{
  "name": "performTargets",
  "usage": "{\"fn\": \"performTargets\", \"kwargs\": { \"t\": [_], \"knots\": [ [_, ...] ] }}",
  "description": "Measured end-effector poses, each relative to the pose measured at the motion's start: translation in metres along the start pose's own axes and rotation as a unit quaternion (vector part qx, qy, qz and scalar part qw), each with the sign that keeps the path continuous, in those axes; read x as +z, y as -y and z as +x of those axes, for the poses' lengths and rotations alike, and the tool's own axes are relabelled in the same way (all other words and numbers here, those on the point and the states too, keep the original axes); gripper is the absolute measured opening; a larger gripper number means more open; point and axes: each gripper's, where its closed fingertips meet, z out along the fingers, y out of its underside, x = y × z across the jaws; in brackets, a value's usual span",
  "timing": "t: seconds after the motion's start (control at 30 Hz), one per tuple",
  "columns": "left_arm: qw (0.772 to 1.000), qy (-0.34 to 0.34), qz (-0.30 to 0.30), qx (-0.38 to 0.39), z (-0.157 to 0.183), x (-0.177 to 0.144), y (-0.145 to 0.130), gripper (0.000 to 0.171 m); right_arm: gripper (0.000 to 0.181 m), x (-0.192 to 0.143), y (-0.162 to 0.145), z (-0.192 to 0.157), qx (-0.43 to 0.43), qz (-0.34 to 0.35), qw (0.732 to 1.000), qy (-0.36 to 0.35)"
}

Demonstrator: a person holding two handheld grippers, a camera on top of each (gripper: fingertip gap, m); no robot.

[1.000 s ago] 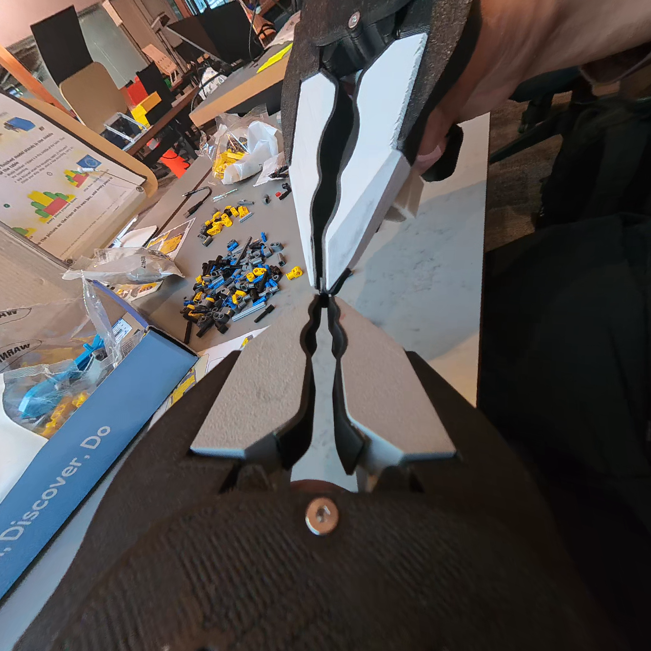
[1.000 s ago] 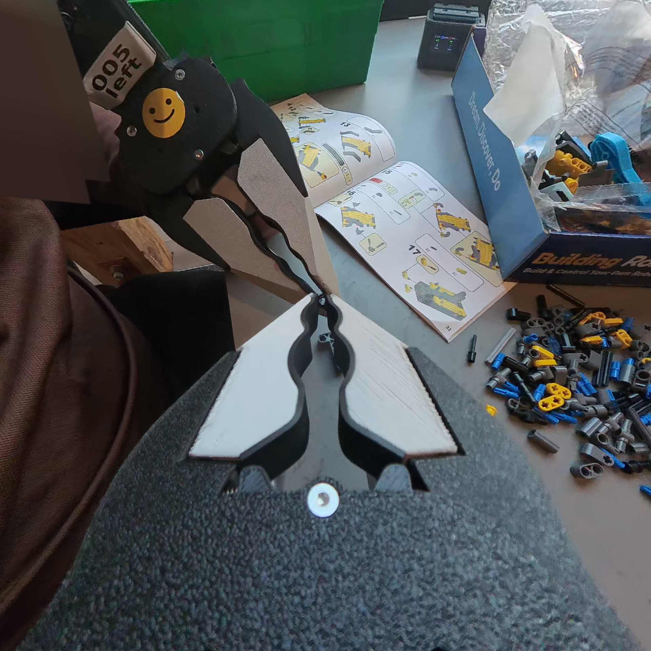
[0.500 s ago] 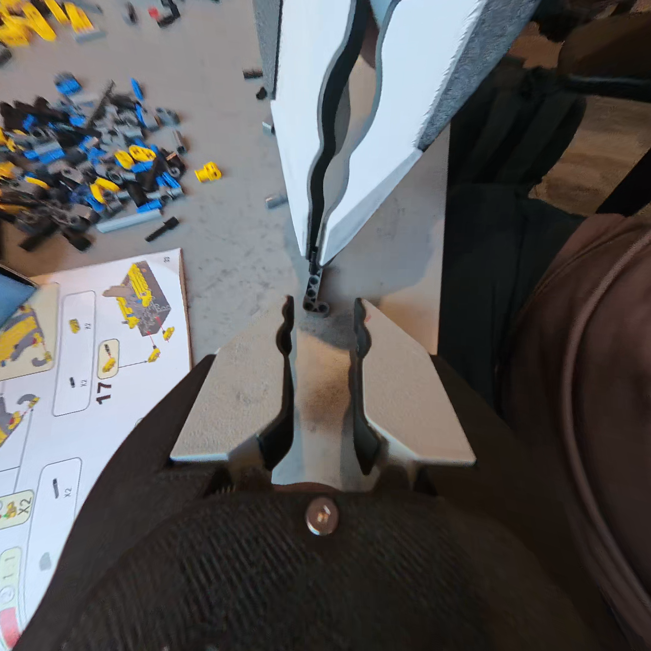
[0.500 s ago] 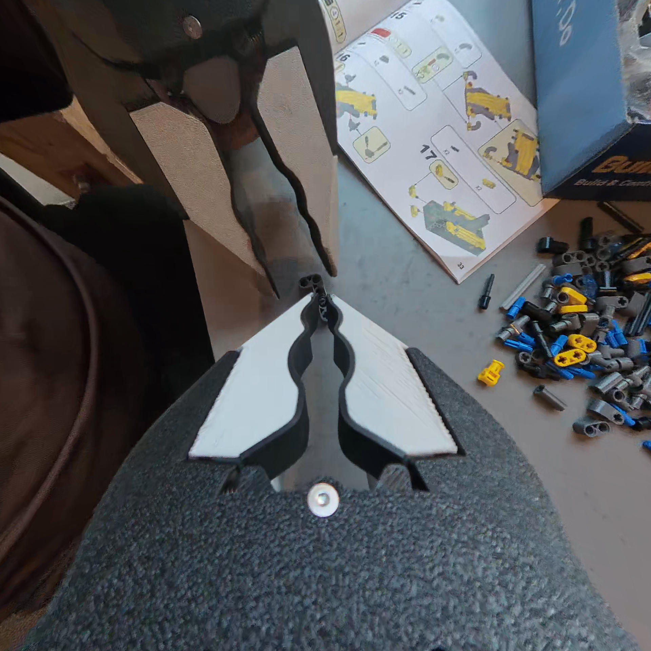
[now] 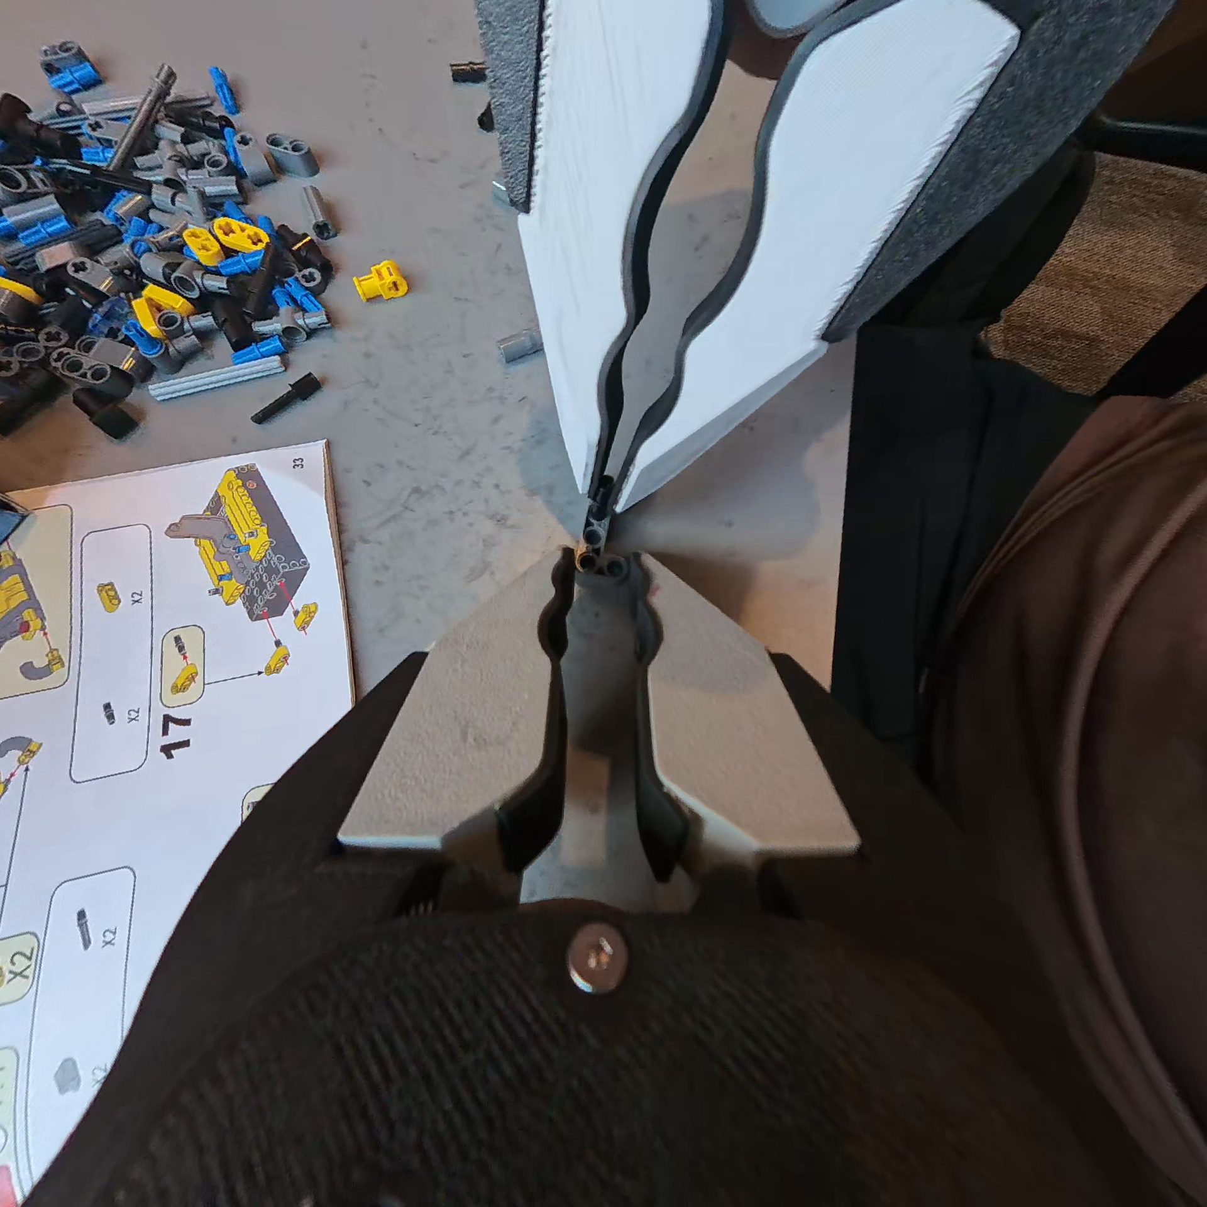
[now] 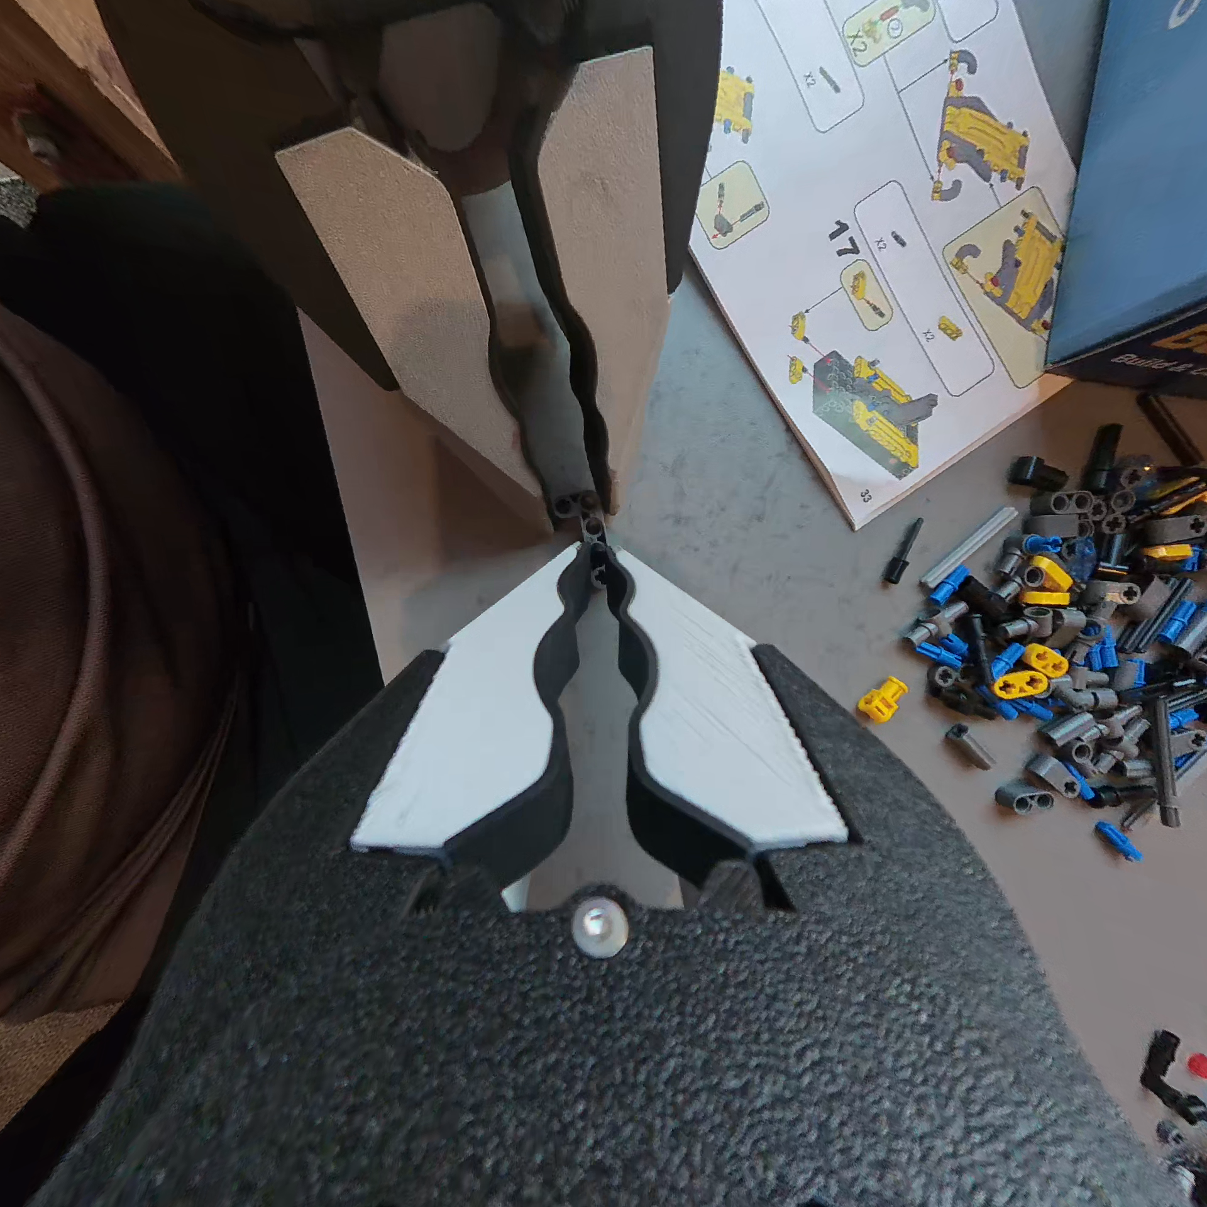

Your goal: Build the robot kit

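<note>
A small black L-shaped beam with holes (image 5: 594, 530) hangs between the two grippers, just above the grey table (image 5: 424, 424). My right gripper (image 5: 604, 486), with white fingers, comes in from above and is shut on the beam's long arm. My left gripper (image 5: 602, 563), with grey fingers, has its tips closed on the beam's short arm. In the right wrist view the same beam (image 6: 593, 526) sits between my right gripper (image 6: 597, 555) and the left gripper (image 6: 578, 503), tip to tip.
A pile of blue, grey, black and yellow parts (image 5: 130, 248) lies left, with a lone yellow connector (image 5: 381, 281). An open instruction booklet (image 5: 196, 620) lies nearby. A blue box (image 6: 1149, 196) stands beyond it. The table edge (image 5: 842, 522) and a person's brown clothing are close right. Left and right tips are no more than a few centimetres apart.
Both views have tilted down toward the table. The left gripper opened half a second ago and has now closed its tips on the beam's short arm. The right gripper kept hold of the beam.
</note>
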Motion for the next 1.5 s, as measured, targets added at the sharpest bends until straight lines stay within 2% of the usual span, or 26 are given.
{"fn": "performTargets", "kwargs": {
  "t": [0.2,0.33,0.4,0.77,1.0,1.27,1.5],
  "knots": [
    [1.000,0.006,-0.001,0.007,0.000,0.000,0.000,0.013,0.003,0.000,0.000,0.000,0.010,-0.021,1.000,0.022],
    [1.000,0.009,-0.001,0.008,0.000,0.000,0.000,0.013,0.003,0.001,-0.001,0.001,0.099,-0.026,0.993,0.065],
    [1.000,0.010,-0.001,0.009,0.000,0.000,0.000,0.013,0.003,0.001,-0.002,0.001,0.113,-0.027,0.990,0.079],
    [1.000,0.022,-0.001,0.018,-0.001,0.001,0.000,0.013,0.003,0.006,-0.002,0.000,0.101,-0.055,0.988,0.108],
    [1.000,0.024,-0.001,0.016,-0.002,0.001,0.000,0.013,0.004,0.007,0.000,0.002,0.007,0.002,0.999,0.042],
    [1.000,0.026,-0.001,0.015,-0.003,0.001,0.000,0.013,0.000,-0.004,0.012,0.005,0.050,0.091,0.994,0.034],
    [1.000,0.024,-0.001,0.013,-0.003,0.001,0.000,0.013,0.000,0.001,0.008,0.004,0.036,0.078,0.996,0.032]
  ]
}}
